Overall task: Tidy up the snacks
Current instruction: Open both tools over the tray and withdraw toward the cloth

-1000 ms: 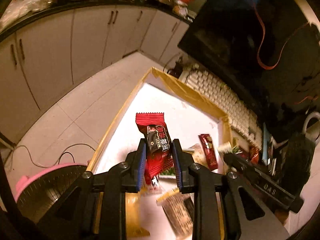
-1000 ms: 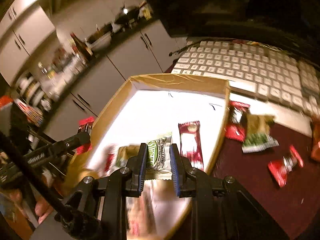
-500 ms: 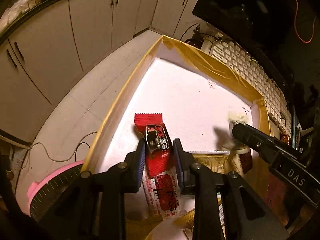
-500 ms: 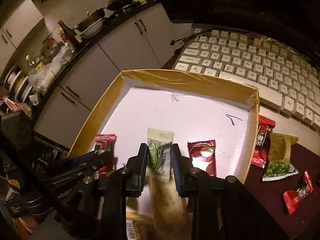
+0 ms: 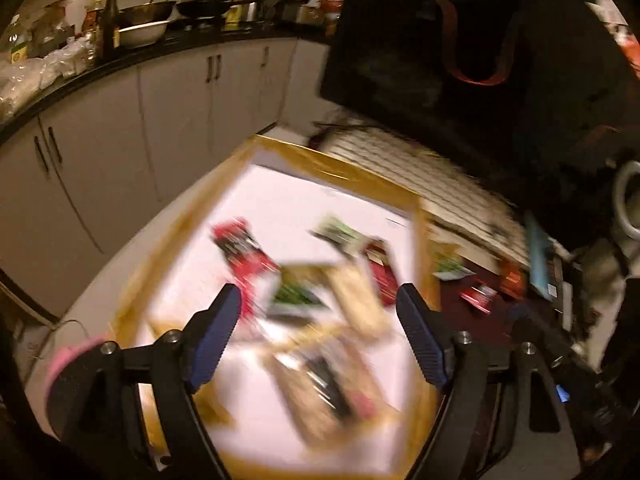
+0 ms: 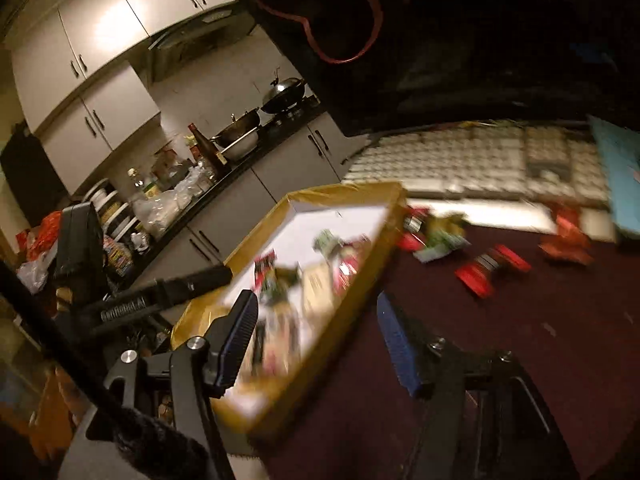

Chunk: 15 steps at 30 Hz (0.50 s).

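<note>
Yellow tape is edging the shallow box (image 5: 352, 176), whose white floor is carrying a loose heap of snack packets, all smeared by motion blur. Left tongs (image 5: 320, 320) are hanging over the near half of that box with their blue pads spread wide; they have just been opening, and nothing is sitting between the pads. A red packet (image 5: 244, 252) is lying on the white floor ahead of the left pad, toward the box's left wall. A green packet (image 5: 340, 236) is lying farther in, near the right wall, with another red wrapper just beside it. Tan and dark packets are overlapping one another in the middle, below the tongs.

Right tongs (image 6: 316, 320) are also standing wide apart, having just been opening, and are pinching nothing. Their left pad is hovering over the box's near corner, while the right pad is over the dark red desk (image 6: 520, 340), outside the box wall. More snacks are lying loose on the desk to the right of the box: a green one (image 6: 440, 240) close to the far corner, and red ones (image 6: 492, 270) farther out. A white keyboard (image 6: 480, 160) is sitting behind them. From the right view, the left tongs are reaching in from the left over the box edge.
</note>
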Available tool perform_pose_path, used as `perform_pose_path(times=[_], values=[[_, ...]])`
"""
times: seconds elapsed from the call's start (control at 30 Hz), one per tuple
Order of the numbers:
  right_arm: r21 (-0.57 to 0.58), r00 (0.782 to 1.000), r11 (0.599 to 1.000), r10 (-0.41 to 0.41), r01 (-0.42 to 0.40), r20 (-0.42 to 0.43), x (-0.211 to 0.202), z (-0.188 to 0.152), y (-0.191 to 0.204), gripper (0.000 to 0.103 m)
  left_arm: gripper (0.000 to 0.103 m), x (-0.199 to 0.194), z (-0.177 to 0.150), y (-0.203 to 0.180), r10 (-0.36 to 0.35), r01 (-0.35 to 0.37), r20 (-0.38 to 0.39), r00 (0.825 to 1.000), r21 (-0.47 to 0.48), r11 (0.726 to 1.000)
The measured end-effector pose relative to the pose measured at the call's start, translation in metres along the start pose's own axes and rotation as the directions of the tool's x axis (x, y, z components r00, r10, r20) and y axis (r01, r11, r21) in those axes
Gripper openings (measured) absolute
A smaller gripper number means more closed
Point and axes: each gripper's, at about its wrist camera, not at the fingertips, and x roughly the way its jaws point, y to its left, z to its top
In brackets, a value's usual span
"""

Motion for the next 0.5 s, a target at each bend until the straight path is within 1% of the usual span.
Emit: perform_pose_path(times=[0.03, 0.1, 0.17, 0.2, 0.27, 0.3, 0.37, 0.43, 0.5], values=[[0.006, 1.0, 1.0, -0.002, 0.002, 0.009, -0.017, -0.007, -0.01, 0.063, 0.08, -0.005, -0.01, -0.01, -0.022, 0.022, 0.001, 1.0, 0.003, 1.0], [0.02, 0.999, 0.999, -0.05, 0.05, 0.016, -0.045, -0.013, -0.031, 0.064, 0.08, -0.011, -0.025, -0.027, -0.057, 0.057, -0.011, 0.998, 0.01, 0.998], [0.03, 0.99, 0.99, -0.137, 0.135, 0.042, -0.08, -0.02, -0.052, 0.064, 0.08, -0.016, -0.037, -0.047, -0.105, 0.106, -0.026, 0.994, 0.033, 0.994], [0.032, 0.984, 0.985, -0.172, 0.171, 0.046, -0.09, -0.022, -0.061, 0.064, 0.08, -0.018, -0.04, -0.055, -0.12, 0.122, -0.029, 0.992, 0.049, 0.991], [0.046, 0.968, 0.969, -0.247, 0.244, 0.054, -0.11, -0.025, -0.08, 0.065, 0.08, -0.019, -0.044, -0.069, -0.129, 0.131, -0.031, 0.991, 0.074, 0.989], [0.057, 0.962, 0.962, -0.268, 0.266, 0.049, -0.114, -0.027, -0.088, 0.065, 0.08, -0.019, -0.047, -0.075, -0.128, 0.13, -0.031, 0.991, 0.079, 0.988], [0.076, 0.943, 0.942, -0.331, 0.328, 0.03, -0.119, -0.03, -0.102, 0.065, 0.08, -0.015, -0.049, -0.083, -0.126, 0.13, -0.044, 0.991, 0.088, 0.988], [0.079, 0.929, 0.927, -0.369, 0.367, 0.021, -0.119, -0.033, -0.111, 0.065, 0.08, -0.012, -0.05, -0.087, -0.129, 0.134, -0.061, 0.99, 0.084, 0.987], [0.065, 0.921, 0.92, -0.389, 0.388, 0.002, -0.113, -0.034, -0.114, 0.065, 0.08, -0.011, -0.052, -0.09, -0.125, 0.131, -0.068, 0.99, 0.087, 0.988]])
